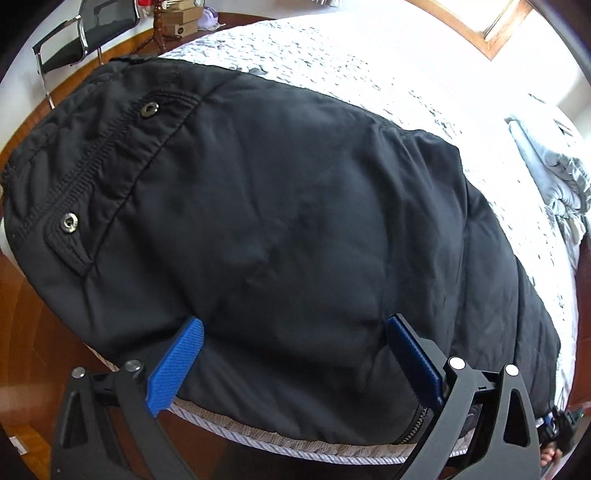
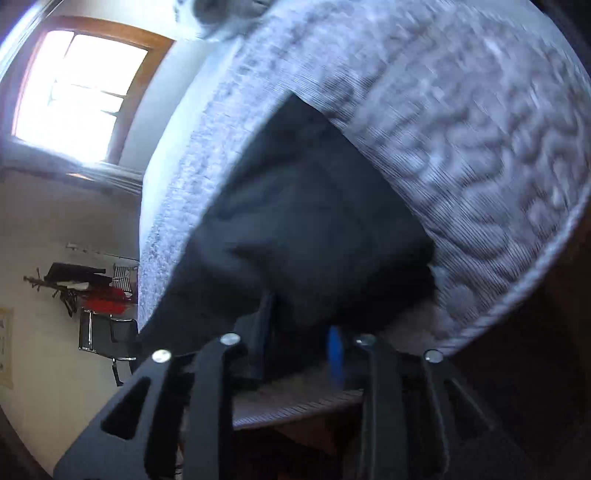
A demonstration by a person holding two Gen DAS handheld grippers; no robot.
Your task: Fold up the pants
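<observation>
Black padded pants [image 1: 280, 206] lie flat on the bed, waistband with two metal snaps [image 1: 69, 222] at the left. My left gripper [image 1: 295, 332] is open, its blue fingertips [image 1: 177, 365] spread over the near edge of the pants by the bed's edge. In the blurred right wrist view, a leg end of the black pants [image 2: 295, 229] bunches between the fingers of my right gripper [image 2: 301, 332], which is closed on the fabric; the blue pad [image 2: 335, 356] shows at the right.
The bed has a white and grey patterned quilt [image 1: 332, 55] [image 2: 461, 129]. A grey folded blanket [image 1: 554, 173] lies at the far right. A black chair [image 1: 85, 33] and boxes stand on the wooden floor [image 1: 22, 350] beyond the bed. A bright window [image 2: 77, 96] is at the left.
</observation>
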